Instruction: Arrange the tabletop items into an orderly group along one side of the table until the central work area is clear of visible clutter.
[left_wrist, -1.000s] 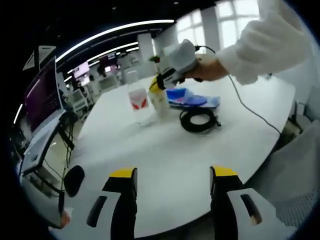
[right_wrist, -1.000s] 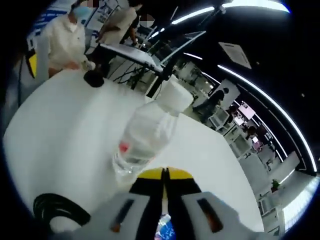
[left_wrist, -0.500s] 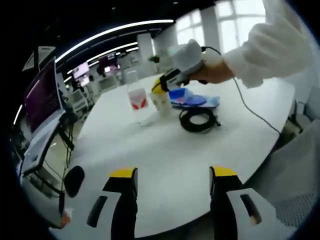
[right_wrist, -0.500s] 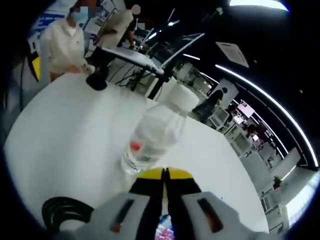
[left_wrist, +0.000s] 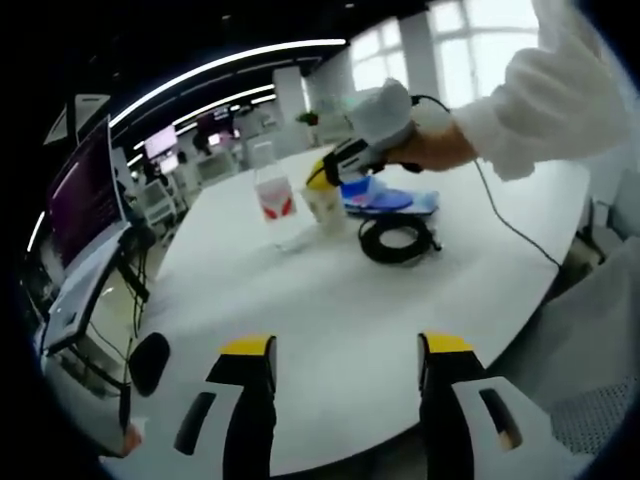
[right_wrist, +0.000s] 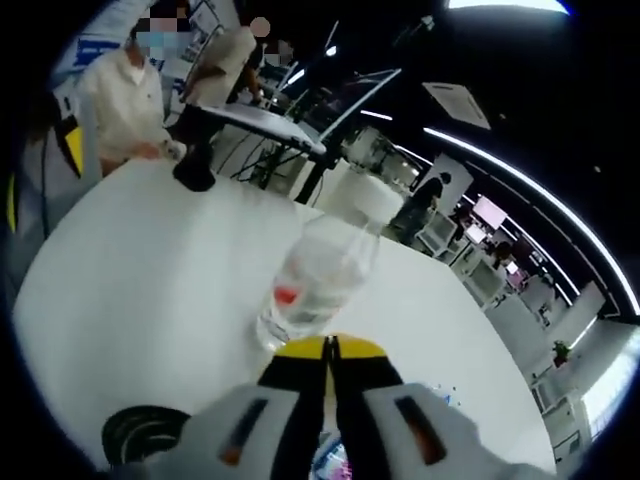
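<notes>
Across the round white table (left_wrist: 330, 310), the right gripper (left_wrist: 325, 176) has risen off the small cream cup (left_wrist: 322, 203), jaws pressed together and empty. Cup now stands beside the clear plastic water bottle (left_wrist: 274, 197) (coiled black cable (left_wrist: 398, 240) nearby). Left gripper (left_wrist: 347, 352) hovers, jaws apart.

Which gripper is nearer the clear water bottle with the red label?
Right. The right gripper hovers just beside the water bottle, above the white cup, jaws closed. The left gripper sits open at the table's near edge, well away from it.
</notes>
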